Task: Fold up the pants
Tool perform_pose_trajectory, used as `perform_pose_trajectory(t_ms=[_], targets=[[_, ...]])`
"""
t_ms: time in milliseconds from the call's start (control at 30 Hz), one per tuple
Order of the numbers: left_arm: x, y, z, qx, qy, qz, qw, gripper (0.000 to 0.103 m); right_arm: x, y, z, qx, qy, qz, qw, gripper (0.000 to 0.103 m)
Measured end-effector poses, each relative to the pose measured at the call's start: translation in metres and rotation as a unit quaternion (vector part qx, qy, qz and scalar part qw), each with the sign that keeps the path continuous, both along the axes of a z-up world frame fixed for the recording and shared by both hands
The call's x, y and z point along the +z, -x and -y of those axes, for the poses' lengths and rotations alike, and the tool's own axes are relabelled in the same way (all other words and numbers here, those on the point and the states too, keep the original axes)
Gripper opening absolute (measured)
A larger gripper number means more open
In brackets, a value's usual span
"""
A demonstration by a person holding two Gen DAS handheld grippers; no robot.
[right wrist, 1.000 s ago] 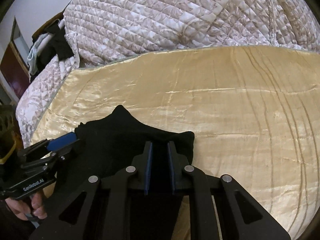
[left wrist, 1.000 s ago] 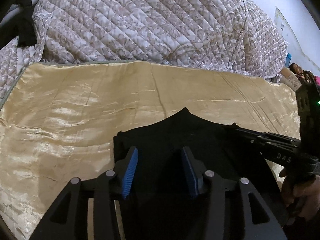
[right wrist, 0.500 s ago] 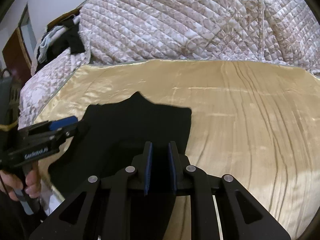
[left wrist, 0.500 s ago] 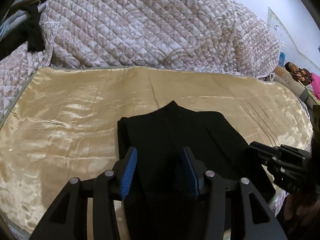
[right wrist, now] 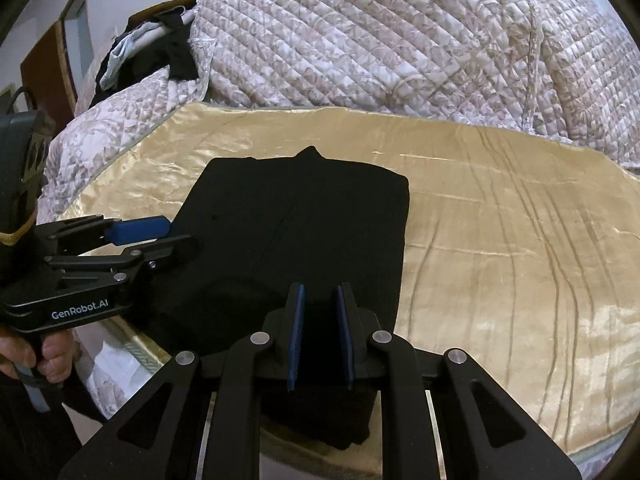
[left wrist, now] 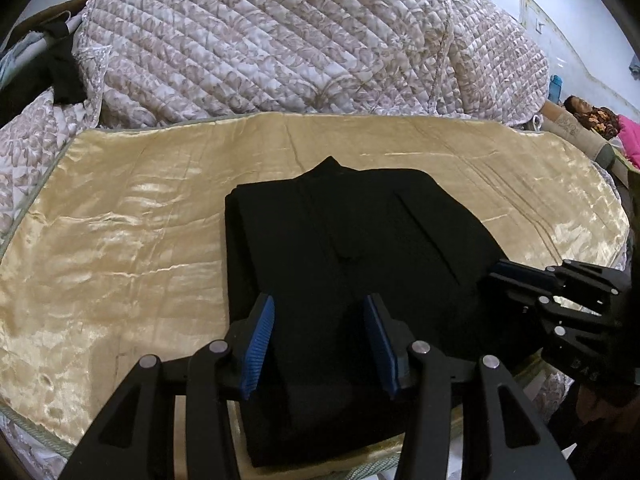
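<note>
Black pants (left wrist: pixel 352 220) lie folded into a flat rectangle on a golden satin sheet (left wrist: pixel 120 240), with a small point of cloth sticking out at the far edge. My left gripper (left wrist: pixel 319 304) hovers open over the pants' near left part, and nothing is between its blue pads. In the right wrist view the pants (right wrist: pixel 296 208) lie ahead. My right gripper (right wrist: pixel 320 290) sits over their near right corner with a narrow gap between its pads, pinching no cloth. Each gripper also shows from the side in the other's view: left gripper (right wrist: pixel 176 232), right gripper (left wrist: pixel 490 274).
A bulky quilted bedspread (left wrist: pixel 280 40) is piled behind the sheet. Dark and pale clothes (right wrist: pixel 160 52) hang at the back left. A person (left wrist: pixel 592 116) lies at the far right. The sheet (right wrist: pixel 500 240) is bare to the right of the pants. A hand (right wrist: pixel 36 356) holds the left gripper's handle.
Both grippers have drawn back toward the near edge of the bed. The pants now show whole and flat, and the right gripper no longer reaches across them.
</note>
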State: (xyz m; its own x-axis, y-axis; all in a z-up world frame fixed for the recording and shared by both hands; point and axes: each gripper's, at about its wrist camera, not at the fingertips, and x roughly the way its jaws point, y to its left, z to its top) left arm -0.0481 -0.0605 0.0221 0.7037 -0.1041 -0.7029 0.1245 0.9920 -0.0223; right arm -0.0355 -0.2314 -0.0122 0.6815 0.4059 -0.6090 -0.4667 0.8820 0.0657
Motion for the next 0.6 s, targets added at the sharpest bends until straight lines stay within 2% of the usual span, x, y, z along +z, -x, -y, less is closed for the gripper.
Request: perform_pose_trajectory(t_ms=[167,467,533,600], targets=[[-0.001,0.002,-0.010,0.011,0.009,-0.002,0.9999,0.052,0.000,0.006,0.003,0.002,0.005,0.001,1.000,0.017],[0.001,-0.011,-0.031,0.039,0.031,-0.007,0.9987,0.052,0.014,-0.017,0.028,-0.016,-0.059,-0.043,0.997,0.019],[0.001,-0.014,-0.035,0.039,0.045,-0.010,0.9982,0.054,0.015,-0.026,0.033,-0.022,-0.077,-0.057,0.995,0.029],[-0.001,-0.020,-0.040,0.035,0.068,-0.015,0.9969,0.056,0.014,-0.033,0.038,-0.028,-0.094,-0.069,0.993,0.052]])
